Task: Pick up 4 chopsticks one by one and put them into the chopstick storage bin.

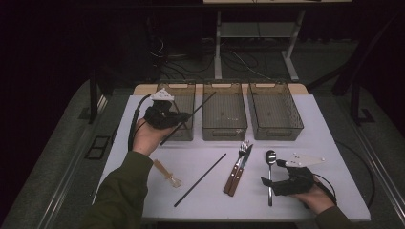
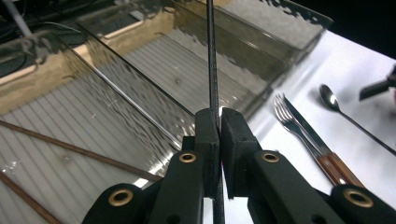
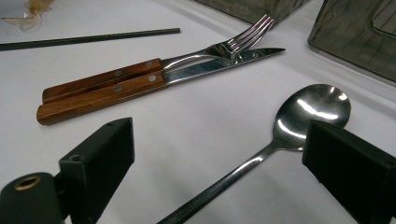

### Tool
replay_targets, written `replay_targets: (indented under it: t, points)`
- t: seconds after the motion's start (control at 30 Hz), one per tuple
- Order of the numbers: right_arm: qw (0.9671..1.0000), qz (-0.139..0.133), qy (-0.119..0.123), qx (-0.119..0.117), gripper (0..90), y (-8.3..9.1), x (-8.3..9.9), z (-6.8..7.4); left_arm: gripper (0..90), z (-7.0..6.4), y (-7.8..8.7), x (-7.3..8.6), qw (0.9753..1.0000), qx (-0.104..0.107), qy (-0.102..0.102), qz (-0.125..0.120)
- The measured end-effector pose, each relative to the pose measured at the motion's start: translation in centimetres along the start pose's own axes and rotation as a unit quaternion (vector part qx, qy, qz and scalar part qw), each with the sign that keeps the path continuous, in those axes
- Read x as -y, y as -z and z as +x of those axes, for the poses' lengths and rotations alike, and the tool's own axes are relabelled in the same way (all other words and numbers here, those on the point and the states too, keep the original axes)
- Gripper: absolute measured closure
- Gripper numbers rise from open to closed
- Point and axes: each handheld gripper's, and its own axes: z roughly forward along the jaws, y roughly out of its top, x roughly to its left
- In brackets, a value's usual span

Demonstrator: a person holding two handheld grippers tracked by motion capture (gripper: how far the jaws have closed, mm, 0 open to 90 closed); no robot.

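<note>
Three clear bins stand in a row at the table's (image 1: 315, 143) far edge: the left bin (image 1: 184, 95) holds two thin brown sticks (image 2: 70, 148), while the middle bin (image 1: 224, 112) and right bin (image 1: 274, 109) look empty. The left gripper (image 1: 179, 120) clamps a black chopstick (image 1: 193, 114) above the left bin's front edge, and the right gripper (image 1: 273, 172) hangs open around the spoon's (image 1: 270, 157) handle

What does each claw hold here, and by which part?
The left claw is shut on a thin black chopstick, gripped near its lower end. The right claw is open around a shiny metal spoon's handle, holding nothing.
</note>
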Motion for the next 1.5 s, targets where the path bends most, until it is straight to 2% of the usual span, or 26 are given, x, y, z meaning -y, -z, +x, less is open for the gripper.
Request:
replay_targets:
  t: [0.17,0.27,0.5,0.57,0.7,0.73,0.87,1.03,1.13,1.23,1.3,1.37,1.4,1.43,1.5]
  points:
    - [1.0,-0.001,0.0,-0.001,8.8,0.1,0.0,0.0,86.0,1.4,-0.3,-1.3,0.9998,-0.021,0.005,0.0]
    - [1.0,-0.001,-0.001,-0.001,8.9,0.1,0.0,0.0,86.0,2.4,-0.5,-1.9,0.9992,-0.039,0.006,0.008]
    - [1.0,-0.003,-0.001,-0.002,8.8,0.2,0.0,0.0,86.0,5.0,-1.9,-2.5,0.9972,-0.073,0.015,0.009]
    - [1.0,-0.004,-0.001,-0.002,8.9,0.2,0.0,0.0,86.0,5.8,-2.2,-2.3,0.9959,-0.088,0.015,0.014]
    - [1.0,-0.006,-0.002,-0.004,8.8,0.3,0.0,-0.1,85.9,7.5,-2.8,-1.6,0.9932,-0.109,0.037,0.014]
    - [1.0,-0.007,-0.002,-0.004,8.8,0.3,0.0,-0.1,86.0,7.8,-2.9,-1.4,0.9924,-0.117,0.036,0.017]
    - [1.0,-0.007,-0.002,-0.004,8.8,0.3,0.0,0.0,85.9,9.0,-3.5,-0.3,0.9882,-0.137,0.048,0.048]
    - [1.0,-0.007,-0.002,-0.005,8.9,0.3,0.0,0.0,85.9,10.0,-4.0,1.0,0.9856,-0.141,0.074,0.056]
    - [0.9999,-0.008,-0.004,-0.005,8.8,0.4,0.0,0.0,85.9,10.4,-4.4,2.0,0.9852,-0.135,0.089,0.057]
    - [1.0,-0.007,-0.005,-0.004,8.9,0.3,0.0,0.0,85.9,10.4,-4.9,2.7,0.9844,-0.134,0.093,0.065]
    - [1.0,-0.006,-0.005,-0.005,8.8,0.3,0.0,0.0,85.8,10.4,-5.1,2.8,0.9828,-0.142,0.093,0.073]
    - [1.0,-0.007,-0.004,-0.005,8.9,0.3,0.0,0.0,85.7,10.4,-5.0,2.7,0.9839,-0.134,0.097,0.067]
    - [1.0,-0.007,-0.005,-0.005,8.8,0.3,0.0,0.0,85.2,10.5,-5.1,2.7,0.9835,-0.135,0.098,0.071]
    - [1.0,-0.006,-0.005,-0.005,8.8,0.3,0.0,0.0,84.5,10.4,-5.1,2.7,0.9821,-0.145,0.097,0.07]
    - [1.0,-0.005,-0.006,-0.004,8.8,0.3,0.0,0.0,73.3,10.3,-5.1,2.6,0.9818,-0.148,0.095,0.071]
